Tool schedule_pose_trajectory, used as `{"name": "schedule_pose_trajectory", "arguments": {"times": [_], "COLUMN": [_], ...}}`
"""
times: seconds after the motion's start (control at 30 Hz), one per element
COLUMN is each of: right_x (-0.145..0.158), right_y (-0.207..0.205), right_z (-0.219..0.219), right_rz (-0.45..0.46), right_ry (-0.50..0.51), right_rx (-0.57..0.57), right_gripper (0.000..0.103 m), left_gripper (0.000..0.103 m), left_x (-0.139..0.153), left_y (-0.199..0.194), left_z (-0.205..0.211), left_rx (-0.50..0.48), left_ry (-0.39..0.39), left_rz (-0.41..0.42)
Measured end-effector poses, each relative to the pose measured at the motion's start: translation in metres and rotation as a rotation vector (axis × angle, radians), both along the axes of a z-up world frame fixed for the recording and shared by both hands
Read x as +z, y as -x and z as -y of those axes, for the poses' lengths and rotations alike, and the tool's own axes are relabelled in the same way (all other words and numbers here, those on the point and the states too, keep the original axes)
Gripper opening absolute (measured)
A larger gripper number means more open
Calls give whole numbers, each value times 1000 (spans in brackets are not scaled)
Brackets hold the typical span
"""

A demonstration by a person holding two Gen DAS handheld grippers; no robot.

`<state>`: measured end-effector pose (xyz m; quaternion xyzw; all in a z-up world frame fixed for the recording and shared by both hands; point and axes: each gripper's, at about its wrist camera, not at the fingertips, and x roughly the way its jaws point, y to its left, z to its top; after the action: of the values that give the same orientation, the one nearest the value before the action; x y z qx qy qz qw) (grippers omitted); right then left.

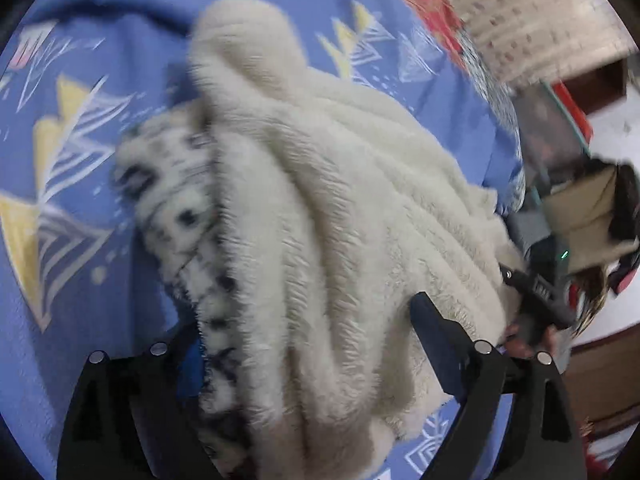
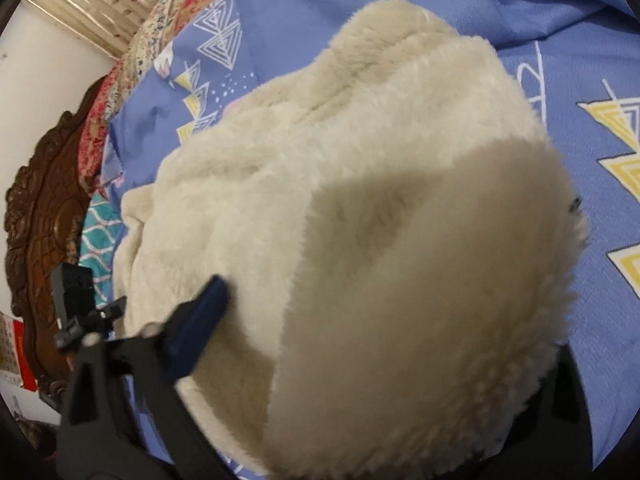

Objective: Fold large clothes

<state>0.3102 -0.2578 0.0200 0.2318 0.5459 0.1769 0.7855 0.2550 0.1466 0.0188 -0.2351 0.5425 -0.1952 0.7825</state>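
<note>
Bedsheet (image 1: 60, 312): blue, printed with yellow and white triangle motifs; spread flat under everything; wrinkled ridge near the top of the right wrist view (image 2: 560, 12).

Fleece garment (image 1: 320, 208): cream, thick pile, bunched in long folds on the bedsheet; fills the centre of both views (image 2: 360, 200); patterned side with dark spots on white turned out along its left edge in the left wrist view; a folded layer raised close to the lens in the right wrist view, shaded tan.

Headboard (image 2: 44, 216): dark carved wood, at the left rim of the right wrist view, past the edge of the bedsheet.

Quilt (image 2: 132, 64): red floral patchwork, lying along the bed edge between bedsheet and headboard.

Curtain (image 1: 532, 12): beige, small print, top right in the left wrist view.

Left gripper (image 1: 304, 360): fingers set wide apart, the garment bulging between them; right finger with blue pad pressed against the fleece, left finger low beside the patterned edge; no squeeze on the cloth visible.

Right gripper (image 2: 380, 340): left finger with blue pad against the fleece; right finger almost wholly hidden behind the raised fold; fingers far apart, garment between them; cannot tell whether the cloth is truly pinched.
</note>
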Motion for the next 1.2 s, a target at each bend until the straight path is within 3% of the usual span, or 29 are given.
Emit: {"name": "schedule_pose_trajectory", "arguments": {"times": [0.03, 0.13, 0.27, 0.37, 0.5, 0.6, 0.7, 0.73, 0.77, 0.8, 0.83, 0.87, 0.9, 0.93, 1.0, 1.07, 1.2], "right_x": [6, 50, 114, 159, 206, 226, 227, 222, 218, 211, 201, 194, 186, 180, 176, 163, 117], "right_y": [2, 16, 29, 33, 30, 10, -23, -38, -50, -61, -70, -74, -79, -79, -67, -47, 6], "right_z": [-5, -37, -82, -134, -223, -300, -379, -410, -435, -465, -492, -504, -518, -524, -520, -514, -489], "right_rz": [3, 100, 222, 304, 420, 471, 474, 479, 500, 544, 608, 635, 652, 669, 700, 696, 569], "right_ry": [-3, 29, -18, -22, -7, -35, -37, 4, 81, 224, 420, 539, 651, 691, 635, 593, 509], "right_rx": [15, 84, 150, 216, 310, 365, 379, 369, 344, 298, 232, 196, 165, 141, 159, 237, 344], "right_gripper": [38, 32, 31, 30, 30, 30, 32, 35, 52, 81, 89, 90, 90, 90, 90, 90, 90], "left_gripper": [67, 47, 45, 45, 45, 45, 45, 45, 46, 55, 64, 64, 64, 64, 64, 64, 64], "left_x": [2, 22, 60, 96, 151, 180, 192, 191, 188, 179, 167, 150, 125, 102, 79, 75, 82], "left_y": [0, 10, 33, 59, 97, 119, 131, 132, 133, 131, 128, 120, 114, 112, 128, 150, 202], "left_z": [3, 1, -14, -48, -139, -212, -275, -291, -307, -327, -342, -356, -373, -388, -406, -412, -404], "left_rx": [-14, -24, -16, 28, 170, 287, 407, 443, 492, 577, 635, 682, 710, 724, 771, 825, 901], "left_ry": [6, 65, 102, 103, 86, 18, -77, -105, -149, -252, -341, -424, -480, -484, -420, -381, -341], "left_rz": [1, 47, 151, 252, 402, 477, 500, 503, 502, 482, 438, 359, 246, 146, 108, 151, 218]}}
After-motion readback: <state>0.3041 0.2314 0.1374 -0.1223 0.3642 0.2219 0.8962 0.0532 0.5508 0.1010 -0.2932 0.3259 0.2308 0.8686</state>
